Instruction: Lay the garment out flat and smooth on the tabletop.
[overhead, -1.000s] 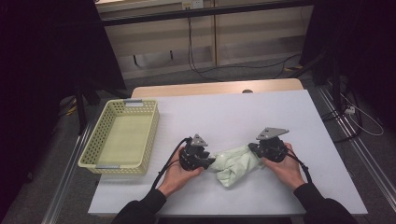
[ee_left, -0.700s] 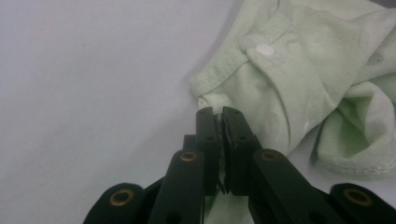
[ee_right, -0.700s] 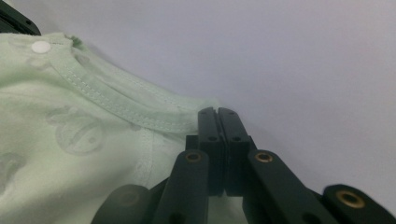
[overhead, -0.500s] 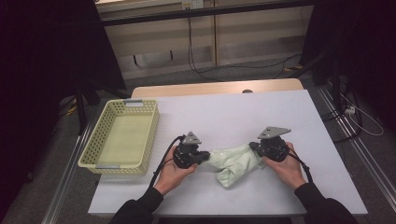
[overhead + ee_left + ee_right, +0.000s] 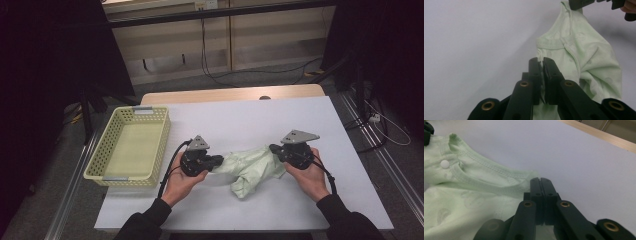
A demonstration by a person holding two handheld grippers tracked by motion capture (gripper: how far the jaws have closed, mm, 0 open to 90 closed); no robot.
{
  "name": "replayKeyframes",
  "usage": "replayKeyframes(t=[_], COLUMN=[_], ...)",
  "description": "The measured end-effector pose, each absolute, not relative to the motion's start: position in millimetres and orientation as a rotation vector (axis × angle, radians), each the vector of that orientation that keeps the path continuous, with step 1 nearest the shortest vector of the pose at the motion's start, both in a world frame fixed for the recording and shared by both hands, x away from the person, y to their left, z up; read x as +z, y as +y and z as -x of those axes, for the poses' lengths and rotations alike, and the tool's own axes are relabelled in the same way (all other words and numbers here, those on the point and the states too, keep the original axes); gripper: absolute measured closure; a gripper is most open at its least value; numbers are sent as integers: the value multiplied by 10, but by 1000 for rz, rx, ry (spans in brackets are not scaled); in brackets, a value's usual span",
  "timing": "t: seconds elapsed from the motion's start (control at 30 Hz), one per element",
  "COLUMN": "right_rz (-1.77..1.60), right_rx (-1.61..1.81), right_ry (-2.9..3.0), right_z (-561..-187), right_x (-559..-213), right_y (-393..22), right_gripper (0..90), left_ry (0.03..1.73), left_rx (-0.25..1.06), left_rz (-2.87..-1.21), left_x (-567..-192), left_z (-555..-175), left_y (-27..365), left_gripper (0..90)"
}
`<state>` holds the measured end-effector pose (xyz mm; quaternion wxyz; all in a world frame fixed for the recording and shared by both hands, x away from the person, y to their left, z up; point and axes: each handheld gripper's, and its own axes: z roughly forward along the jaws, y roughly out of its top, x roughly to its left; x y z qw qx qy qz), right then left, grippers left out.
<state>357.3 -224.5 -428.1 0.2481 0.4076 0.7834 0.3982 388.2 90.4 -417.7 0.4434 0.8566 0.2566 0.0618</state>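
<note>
A pale green baby garment with white snap buttons is stretched between my two grippers over the white table. My left gripper is shut on the garment's left edge. The left gripper view shows cloth pinched between the black jaws while the rest of the garment hangs toward the other gripper. My right gripper is shut on the garment's right end. In the right gripper view its jaws clamp the hem beside the neckline.
A yellow perforated basket stands empty at the table's left edge. Bare white tabletop lies behind and to the right of the grippers. A wooden strip runs along the far edge, with cables on the floor beyond.
My left gripper has closed on the garment's edge and drawn it leftward and slightly up, pulling the cloth out between the two grippers. The right gripper has stayed put.
</note>
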Motion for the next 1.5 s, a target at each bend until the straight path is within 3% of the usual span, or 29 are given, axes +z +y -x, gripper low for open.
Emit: replayKeyframes(t=[0.33,0.6,0.9,1.03,1.23,1.5], right_rz=[-1036,-1001,-1005,-990,-993,-1002], right_rx=[1208,1197,1184,1193,1192,1186], right_ry=[2060,2138,2171,2168,2171,2178], right_z=[-3432,-3211,-3111,-3105,-3095,-3074], right_x=[-4021,-4135,-4216,-4204,-4200,-4221], right_y=[-2240,-2206,-2220,-2203,-2209,-2219], right_gripper=[900,900,900,900,900,899], left_ry=[597,582,583,576,569,494], left_rx=[190,123,70,89,103,125], left_rz=[-2075,-2159,-2154,-2148,-2205,-2265], left_x=[-3940,-4157,-4198,-4187,-4285,-4376], left_z=[-3712,-3565,-3539,-3572,-3798,-3743], left_y=[1042,1055,1087,1028,856,705], left_gripper=[860,844,586,549,594,587])
